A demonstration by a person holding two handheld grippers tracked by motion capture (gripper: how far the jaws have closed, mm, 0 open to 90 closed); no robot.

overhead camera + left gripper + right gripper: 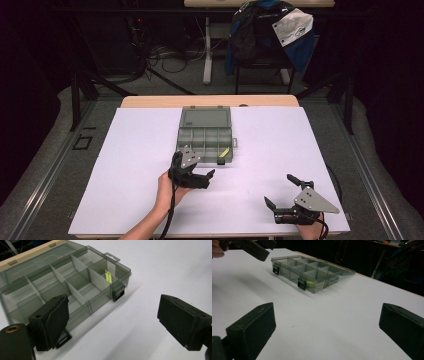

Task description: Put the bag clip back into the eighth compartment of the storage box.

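Observation:
A grey see-through compartment box (186,135) lies open on the white sheet, its lid folded back toward the far edge. A small yellow-green piece (224,152) lies in its front right compartment, also visible in the left gripper view (108,276) and the right gripper view (310,284). My left gripper (207,170) hovers just in front of the box, open, with nothing between its jaws (113,310). My right gripper (278,189) rests near the table's front right, open and empty (327,315), pointing toward the box (312,272). The box's black latches (118,293) hang open.
The white sheet (140,165) covers most of the wooden table (150,101). Behind the table stand a chair draped with a blue jacket (270,35), cables on the floor (170,55) and a table leg (207,50).

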